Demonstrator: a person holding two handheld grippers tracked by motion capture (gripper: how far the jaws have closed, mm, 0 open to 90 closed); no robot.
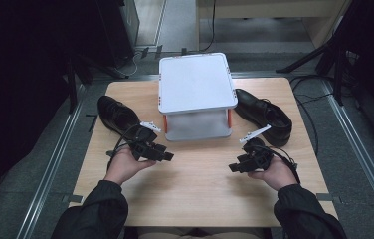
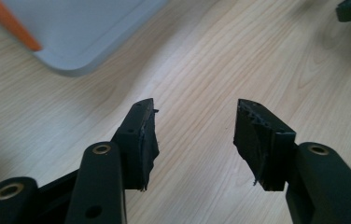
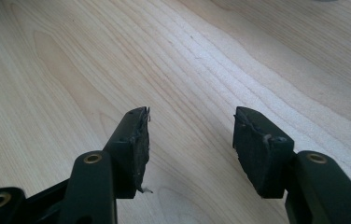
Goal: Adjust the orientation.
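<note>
2 grippers' jaws apart, empty, over table (image 1: pixel 195 184).

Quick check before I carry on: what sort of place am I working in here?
Most likely a lab or recording studio rather than a home. A small wooden table stands between metal floor rails, with tripod legs and cables around it. Only a white two-tier rack and two black dress shoes are staged on it.

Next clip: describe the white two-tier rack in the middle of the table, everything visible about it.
The white two-tier plastic-looking rack stands upright at the far middle of the light wooden table. A flat rectangular top shelf with rounded corners and a raised rim sits on short orange posts above a lower shelf. Both shelves look empty. One black leather shoe lies at its left, another at its right, close to its corner; contact is unclear.
</note>
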